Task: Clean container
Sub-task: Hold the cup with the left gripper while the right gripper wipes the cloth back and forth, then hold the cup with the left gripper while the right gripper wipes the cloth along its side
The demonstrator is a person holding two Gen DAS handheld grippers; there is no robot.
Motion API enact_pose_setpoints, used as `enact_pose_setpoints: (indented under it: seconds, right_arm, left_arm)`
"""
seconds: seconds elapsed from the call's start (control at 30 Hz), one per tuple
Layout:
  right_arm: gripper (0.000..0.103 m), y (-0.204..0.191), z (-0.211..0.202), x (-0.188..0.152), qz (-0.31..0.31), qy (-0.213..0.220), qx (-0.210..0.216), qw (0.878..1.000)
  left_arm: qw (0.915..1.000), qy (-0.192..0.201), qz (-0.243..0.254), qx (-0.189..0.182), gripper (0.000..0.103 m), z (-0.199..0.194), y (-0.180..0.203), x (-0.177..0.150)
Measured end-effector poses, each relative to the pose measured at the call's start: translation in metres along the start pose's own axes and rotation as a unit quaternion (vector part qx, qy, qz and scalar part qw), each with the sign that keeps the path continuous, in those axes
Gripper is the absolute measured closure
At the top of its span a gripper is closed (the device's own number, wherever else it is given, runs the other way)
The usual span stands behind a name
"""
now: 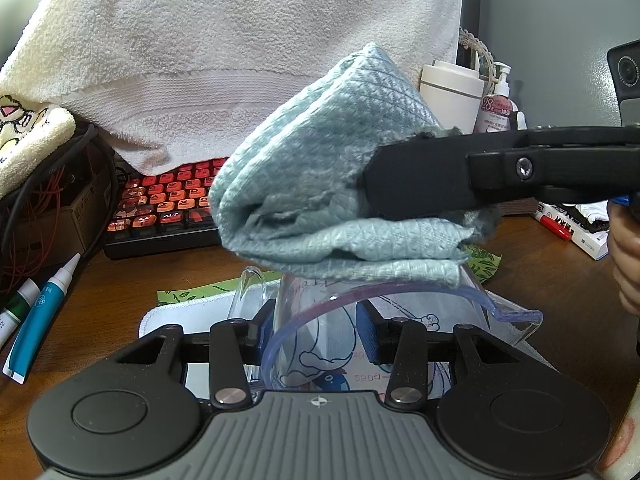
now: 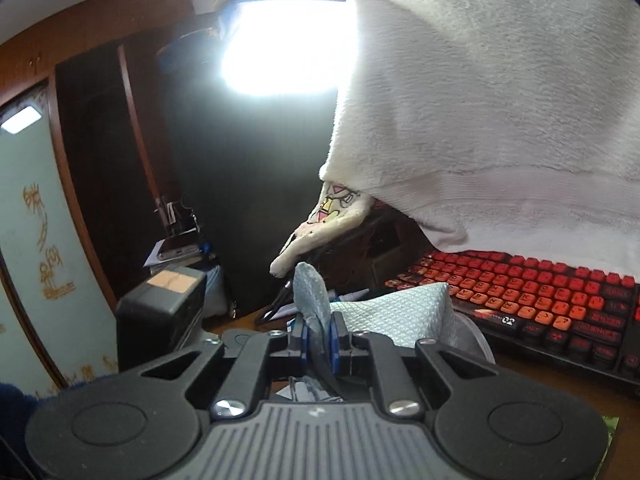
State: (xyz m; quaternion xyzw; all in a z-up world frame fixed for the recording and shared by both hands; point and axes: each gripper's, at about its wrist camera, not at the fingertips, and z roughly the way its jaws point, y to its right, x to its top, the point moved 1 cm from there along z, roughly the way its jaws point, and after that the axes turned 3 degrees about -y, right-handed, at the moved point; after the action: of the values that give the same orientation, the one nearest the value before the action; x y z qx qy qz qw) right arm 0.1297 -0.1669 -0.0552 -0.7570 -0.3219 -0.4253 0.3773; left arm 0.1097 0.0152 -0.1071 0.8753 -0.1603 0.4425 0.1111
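A clear plastic container [image 1: 400,320] with a blue-tinted rim and a cartoon print sits in my left gripper [image 1: 316,334], whose blue pads press on its wall. Just above its mouth hangs a folded pale blue-green cloth [image 1: 320,184], bunched and thick. My right gripper [image 1: 400,184] comes in from the right in the left wrist view and is shut on that cloth. In the right wrist view the cloth [image 2: 384,316] is pinched between the blue pads of the right gripper [image 2: 319,340], a fold sticking up above them.
A red-keyed keyboard [image 1: 168,200] [image 2: 552,304] lies behind on the wooden desk [image 1: 120,280]. A big white towel [image 1: 240,60] [image 2: 500,100] hangs over the back. Tubes [image 1: 40,316] lie at left, a white bottle [image 1: 452,96] and pump bottle [image 1: 498,104] behind right.
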Motion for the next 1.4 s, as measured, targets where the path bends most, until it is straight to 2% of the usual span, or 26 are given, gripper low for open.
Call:
enact_pose_setpoints:
  seconds: [0.1, 0.27, 0.43, 0.5, 0.63, 0.83, 0.97, 1.03, 1.07, 1.1, 1.33, 1.4]
  right_arm:
    - [0.094, 0.003, -0.001, 0.001, 0.001, 0.004, -0.014, 1.0]
    - [0.094, 0.021, -0.007, 0.003, 0.025, 0.024, -0.071, 0.997]
    - [0.093, 0.025, -0.008, 0.003, 0.032, 0.027, -0.08, 0.996]
    - [0.093, 0.022, -0.007, 0.003, 0.029, 0.022, -0.073, 0.997]
    - [0.093, 0.015, -0.01, 0.002, 0.029, 0.003, -0.024, 0.999]
    - [0.093, 0.0, -0.012, 0.002, 0.005, -0.019, 0.007, 1.0]
    - [0.089, -0.004, -0.015, 0.005, -0.006, -0.009, 0.002, 1.0]
    - [0.073, -0.007, -0.017, 0.006, -0.018, 0.002, -0.007, 1.0]
    - [0.058, -0.009, -0.017, 0.007, -0.027, 0.008, -0.016, 0.999]
    - [0.053, -0.011, -0.017, 0.008, -0.036, 0.013, -0.02, 0.999]
    - [0.055, -0.014, 0.003, 0.004, -0.076, 0.001, -0.042, 0.996]
    - [0.06, -0.016, 0.004, 0.002, -0.089, 0.003, -0.052, 0.995]
  left_arm:
    - [1.0, 0.0, 0.0, 0.0, 0.061, 0.0, 0.0, 0.0]
    - [1.0, 0.0, 0.001, 0.001, 0.061, 0.001, -0.001, 0.0]
    - [1.0, 0.0, 0.0, 0.0, 0.061, 0.001, -0.001, 0.0]
    - [1.0, 0.0, 0.0, 0.0, 0.061, 0.001, -0.001, 0.0]
    - [1.0, 0.0, 0.0, 0.0, 0.061, 0.001, -0.001, 0.0]
    - [1.0, 0.0, 0.0, 0.0, 0.061, 0.001, 0.0, 0.0]
    - [1.0, 0.0, 0.0, 0.0, 0.061, 0.0, 0.0, 0.0]
    - [1.0, 0.0, 0.0, 0.0, 0.061, 0.0, 0.0, 0.0]
    - [1.0, 0.0, 0.0, 0.0, 0.061, 0.0, 0.0, 0.0]
    - [1.0, 0.0, -0.001, 0.0, 0.061, 0.0, 0.0, 0.0]
    - [1.0, 0.0, -0.001, 0.0, 0.061, 0.0, 0.0, 0.0]
    - [1.0, 0.0, -0.001, 0.0, 0.061, 0.0, 0.0, 0.0]
